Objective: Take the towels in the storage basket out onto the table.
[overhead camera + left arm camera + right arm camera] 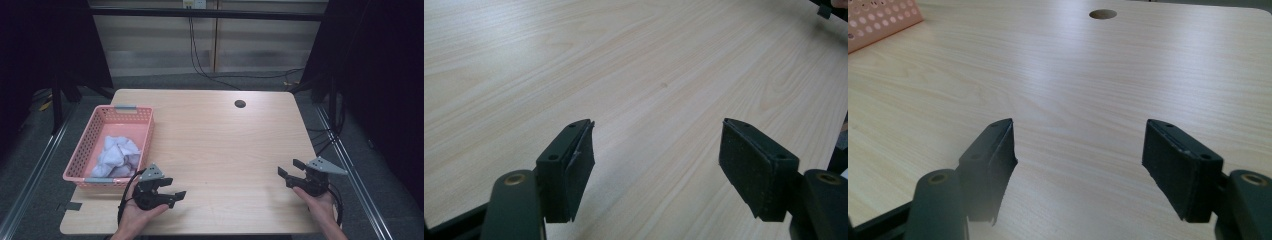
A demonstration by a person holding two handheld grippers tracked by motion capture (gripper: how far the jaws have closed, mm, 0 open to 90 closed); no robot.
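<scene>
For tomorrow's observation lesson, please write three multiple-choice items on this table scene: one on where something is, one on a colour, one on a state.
1. Where does the white crumpled cloth lie?
A. in the basket
B. at the table's middle
C. beside the round hole

2. What colour is the basket?
A. blue
B. pink
C. green

3. How do the jaws of the left gripper and the right gripper stand?
A. both shut
B. both apart with nothing between them
C. both clamped on cloth

Key: 1 A, the cloth sits inside the basket walls at the table's left. 2 B, its mesh walls are pink. 3 B, each gripper view shows bare wood between its jaws.
</scene>
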